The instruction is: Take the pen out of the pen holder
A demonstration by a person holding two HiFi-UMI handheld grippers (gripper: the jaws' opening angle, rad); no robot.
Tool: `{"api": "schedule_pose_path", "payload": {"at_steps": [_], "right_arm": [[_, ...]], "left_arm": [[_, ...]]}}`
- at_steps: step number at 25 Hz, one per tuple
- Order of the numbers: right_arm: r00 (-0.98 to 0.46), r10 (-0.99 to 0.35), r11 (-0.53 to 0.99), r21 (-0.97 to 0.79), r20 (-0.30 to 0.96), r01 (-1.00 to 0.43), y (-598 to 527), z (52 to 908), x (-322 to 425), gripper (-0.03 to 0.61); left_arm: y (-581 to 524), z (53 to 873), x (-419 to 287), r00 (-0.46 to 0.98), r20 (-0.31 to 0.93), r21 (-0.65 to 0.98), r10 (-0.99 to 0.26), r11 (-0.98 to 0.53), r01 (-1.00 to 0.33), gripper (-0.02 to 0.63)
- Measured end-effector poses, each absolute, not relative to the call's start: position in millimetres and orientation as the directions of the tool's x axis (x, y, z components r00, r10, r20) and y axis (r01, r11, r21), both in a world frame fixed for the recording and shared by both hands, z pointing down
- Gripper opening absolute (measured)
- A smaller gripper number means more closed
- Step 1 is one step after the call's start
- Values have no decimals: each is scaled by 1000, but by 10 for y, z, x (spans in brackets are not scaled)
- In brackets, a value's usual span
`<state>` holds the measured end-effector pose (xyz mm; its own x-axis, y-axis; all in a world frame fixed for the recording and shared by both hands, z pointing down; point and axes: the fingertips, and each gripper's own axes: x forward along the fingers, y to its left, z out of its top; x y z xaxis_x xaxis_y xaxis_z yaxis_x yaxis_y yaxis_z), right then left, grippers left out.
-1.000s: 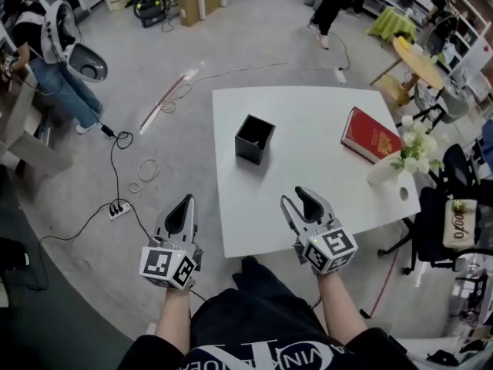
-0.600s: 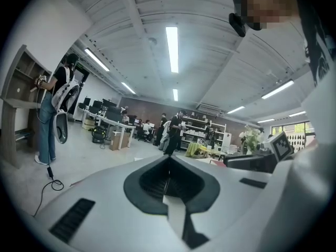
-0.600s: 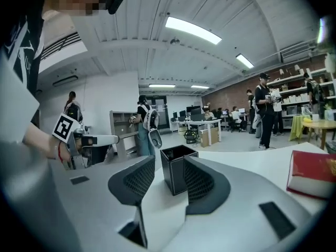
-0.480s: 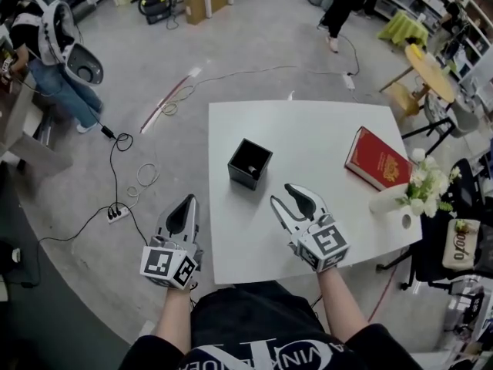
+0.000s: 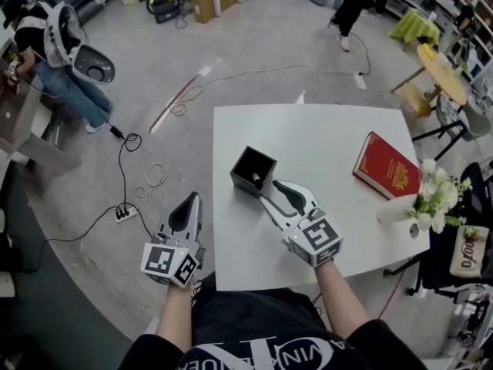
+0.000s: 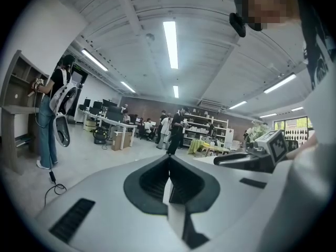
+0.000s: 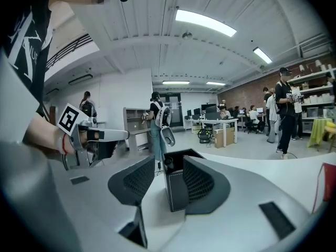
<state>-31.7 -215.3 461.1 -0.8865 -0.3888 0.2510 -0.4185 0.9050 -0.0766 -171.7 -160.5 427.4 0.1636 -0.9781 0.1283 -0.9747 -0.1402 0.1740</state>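
Head view: on white square table [image 5: 339, 237], left of centre, black square open-top pen holder [image 5: 253, 171], upright. Inside it, dark pen [image 5: 256, 179], only top end visible, near the holder's near-right wall. Not out yet.

Right gripper [image 5: 268, 189] over tabletop, tips just beside holder's near corner. Fingers spread apart, gripping nothing. From above, can't tell whether the tips touch the holder.

Right gripper view adds what head view lacks: holder's corner edge standing betw. the two open jaws, round pen end poking up just inside the rim, roughly level w/ jaw tips. Contact w/ holder walls unclear here too. Also shows the other gripper off to the side, held level.

Left gripper [image 5: 189, 200] off the table's left edge, over grey floor, well apart from holder. Left gripper view: jaws pressed together, nothing betw. them; pointed into the room, no holder or pen in sight there, only right gripper at the right edge.

Head view only: red hardcover book [image 5: 387, 166] on table's right side, white vase w/ pale flowers [image 5: 420, 203] near right edge, cables on floor [image 5: 135, 176].
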Motion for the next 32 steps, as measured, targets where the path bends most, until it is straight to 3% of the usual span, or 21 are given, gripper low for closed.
{"api": "schedule_pose_path", "payload": {"at_steps": [13,23,32], "right_arm": [[-881,-358,918,-55,309,-393,-2268,4741,-573,172],[-827,-484,848,-83,286,-524,-2506,4723,-544,83],[-799,-531,814,-92,283,-574,-2690,4710,-647,81]], "left_arm": [[-1810,4434,-1845,205,185,201,-961,-167,-965,-12],[-2243,4447,-1948,320,178,240,-931,-274,-931,-12],[-2344,4514,-2152,334,191,255,-923,-282,-925,-12]]}}
